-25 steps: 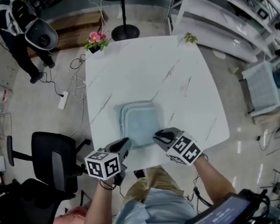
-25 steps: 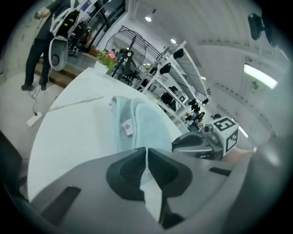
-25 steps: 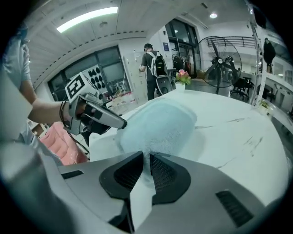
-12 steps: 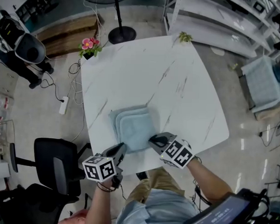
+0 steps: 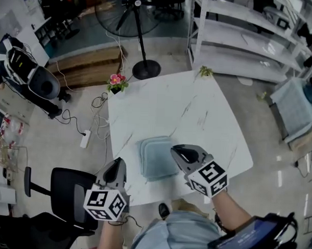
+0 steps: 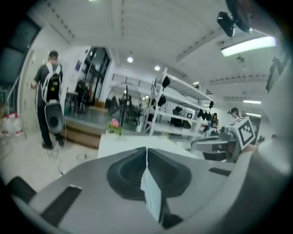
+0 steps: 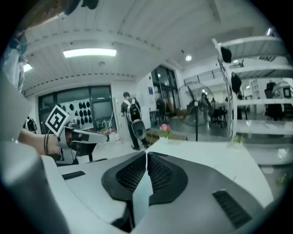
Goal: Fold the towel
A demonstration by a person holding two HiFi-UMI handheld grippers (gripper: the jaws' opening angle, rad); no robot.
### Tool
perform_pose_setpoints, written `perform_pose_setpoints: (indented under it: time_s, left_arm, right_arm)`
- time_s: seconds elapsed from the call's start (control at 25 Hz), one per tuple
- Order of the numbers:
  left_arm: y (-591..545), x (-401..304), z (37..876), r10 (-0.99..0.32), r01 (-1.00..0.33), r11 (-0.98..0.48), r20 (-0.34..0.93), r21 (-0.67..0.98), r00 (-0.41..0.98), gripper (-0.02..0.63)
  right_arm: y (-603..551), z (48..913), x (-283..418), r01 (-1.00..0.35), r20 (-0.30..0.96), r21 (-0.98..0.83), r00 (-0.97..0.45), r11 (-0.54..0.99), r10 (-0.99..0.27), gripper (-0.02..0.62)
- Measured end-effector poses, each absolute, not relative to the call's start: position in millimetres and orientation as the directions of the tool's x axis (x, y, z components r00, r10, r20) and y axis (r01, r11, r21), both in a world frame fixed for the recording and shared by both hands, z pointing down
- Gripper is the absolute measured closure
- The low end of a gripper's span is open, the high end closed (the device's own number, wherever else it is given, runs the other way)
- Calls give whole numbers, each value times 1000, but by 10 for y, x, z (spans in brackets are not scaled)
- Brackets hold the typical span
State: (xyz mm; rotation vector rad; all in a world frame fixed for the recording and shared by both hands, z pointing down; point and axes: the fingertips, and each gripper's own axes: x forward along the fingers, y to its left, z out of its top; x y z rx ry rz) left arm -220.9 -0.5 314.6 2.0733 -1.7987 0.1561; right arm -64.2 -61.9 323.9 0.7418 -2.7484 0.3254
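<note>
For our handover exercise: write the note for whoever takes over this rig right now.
Left gripper: shut, empty, at the table's left edge, clear of the towel.
Right gripper: jaws have just been closing, now together, empty, over the towel's right edge.
Towel: folded in layers, flat on the table.
Done: folding, apparently. Left: confirm no further fold is needed.

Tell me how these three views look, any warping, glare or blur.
Head view: even, dim light, the table edges bowed, glare streaks on the floor at right. Left gripper view: heavy fisheye, black corners, ceiling light blown out, towel in the shut jaws soft. Right gripper view: same fisheye, shelf post curved.
</note>
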Motion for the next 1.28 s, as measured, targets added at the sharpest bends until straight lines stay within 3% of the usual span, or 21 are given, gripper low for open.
perform_pose_setpoints:
  time_s: [0.16,0.4,1.28]
  left_arm:
    - [-279,-2123,1969,-993,-997,-76,93,13,77,594]
    - [-281,-2070,1296,-997,-999,-37,-66,1,37,595]
    - [-288,-2017,1301,-997,-1000,-13,-76,-11,14,595]
  right_arm:
    - [-707,2127,-980,-531,96,32,-842,847,-531,579]
    - [-681,1444,-1051,-579,-80,126,-815,805,-574,580]
    - [-767,1422,-920,-619,-115,106,-785,778,-608,583]
